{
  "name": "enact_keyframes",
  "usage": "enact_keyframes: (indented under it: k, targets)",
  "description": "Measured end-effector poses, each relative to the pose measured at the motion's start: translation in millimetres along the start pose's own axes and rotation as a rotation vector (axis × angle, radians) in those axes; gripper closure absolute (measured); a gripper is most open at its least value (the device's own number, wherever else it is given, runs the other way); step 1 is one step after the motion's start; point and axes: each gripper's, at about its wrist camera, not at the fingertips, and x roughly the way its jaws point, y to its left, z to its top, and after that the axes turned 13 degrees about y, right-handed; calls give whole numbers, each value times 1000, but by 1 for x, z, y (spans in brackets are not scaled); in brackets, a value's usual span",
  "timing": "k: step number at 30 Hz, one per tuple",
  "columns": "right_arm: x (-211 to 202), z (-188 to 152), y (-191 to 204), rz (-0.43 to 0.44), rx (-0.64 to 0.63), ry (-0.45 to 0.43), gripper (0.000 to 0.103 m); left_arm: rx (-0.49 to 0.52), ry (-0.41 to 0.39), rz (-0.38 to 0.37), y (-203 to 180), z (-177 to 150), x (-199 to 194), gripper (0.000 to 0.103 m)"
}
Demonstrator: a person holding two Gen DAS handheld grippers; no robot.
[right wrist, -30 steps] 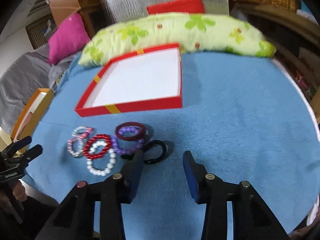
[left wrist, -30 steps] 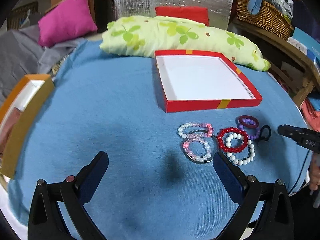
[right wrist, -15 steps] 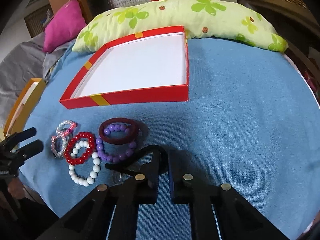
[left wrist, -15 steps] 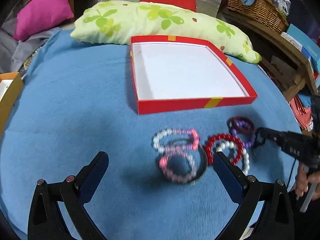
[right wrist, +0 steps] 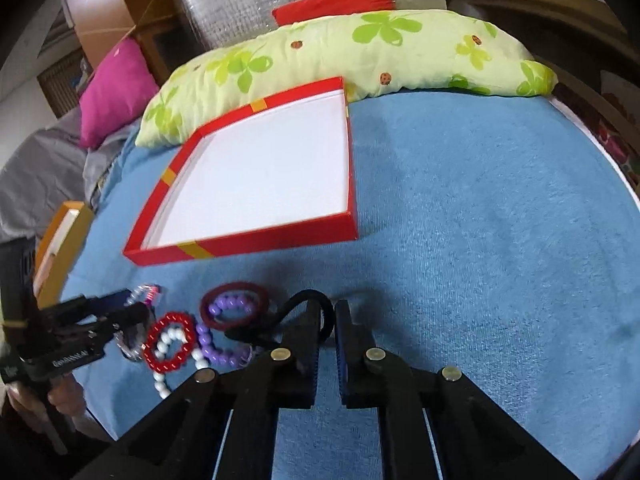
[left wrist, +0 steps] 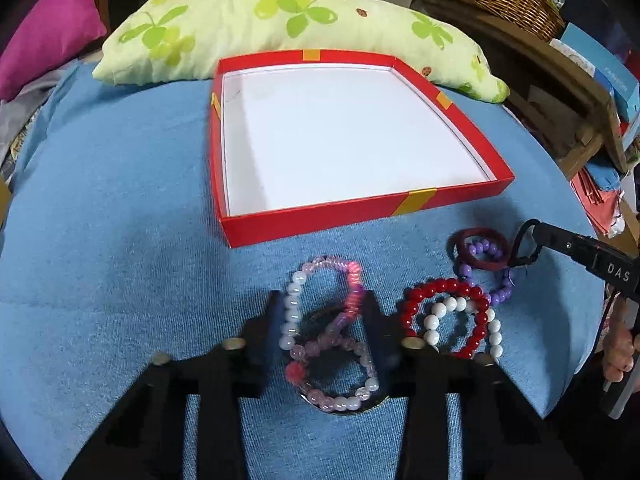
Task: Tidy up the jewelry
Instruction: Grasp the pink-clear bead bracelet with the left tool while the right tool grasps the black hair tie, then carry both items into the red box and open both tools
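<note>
A: Checking progress: the red box [left wrist: 362, 208] holds nothing, white floor bare. Every piece sits on the blue cloth [left wrist: 120, 208] in front of the box. Nothing sorted yet, by the look of it.

B: Grippers?

A: Left gripper [left wrist: 324, 312] has its fingers either side of the pink-white bracelets [left wrist: 320, 320], partly closed; whether they pinch yet can't be told. Right gripper [right wrist: 328, 320] is nearly closed, only a thin gap, with the black band [right wrist: 308, 300] between the fingers; it reads as gripped. In the left view the band [left wrist: 522, 250] hangs off the right tip.

B: What's left?

A: All of it. Red bracelet [left wrist: 444, 316] overlaps the white one [left wrist: 460, 320], the purple beads [left wrist: 490, 276] lie under the maroon ring [left wrist: 482, 250]. All just beside each other, touching, near the cloth's front edge.

B: Room to move?

A: Box's near wall stands close behind the pile, low, so a short lift likely clears it. Cloth right of the box is open in the right view. The pillow [left wrist: 280, 28] touches the box's far side, no room there. Risk: overlapped loops may drag along when one gets lifted, and the pile is close to the drop-off at the front.
</note>
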Motion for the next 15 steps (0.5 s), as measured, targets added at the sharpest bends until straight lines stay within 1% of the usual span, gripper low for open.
enact_keyframes:
  k: [1,4,9,12,14,15]
  targets:
    - [-1,0,0,6,3,-4,95,2,-6,-4,1,0,-1,78]
    - [-8,0,2,36,10,-36,95,2,-32,-21,5,-1,-10,91]
    - [-18,1,1,133,28,-87,95,14,-55,-28,7,-3,-15,94]
    - [-25,0,-2,176,39,-115,95,4,-74,-23,14,-6,-22,95]
    - [-30,0,-2,196,44,-134,95,-13,-83,2,20,-6,-26,95]
    - [-32,-1,-2,192,41,-142,95,-26,-83,20,23,-5,-26,95]
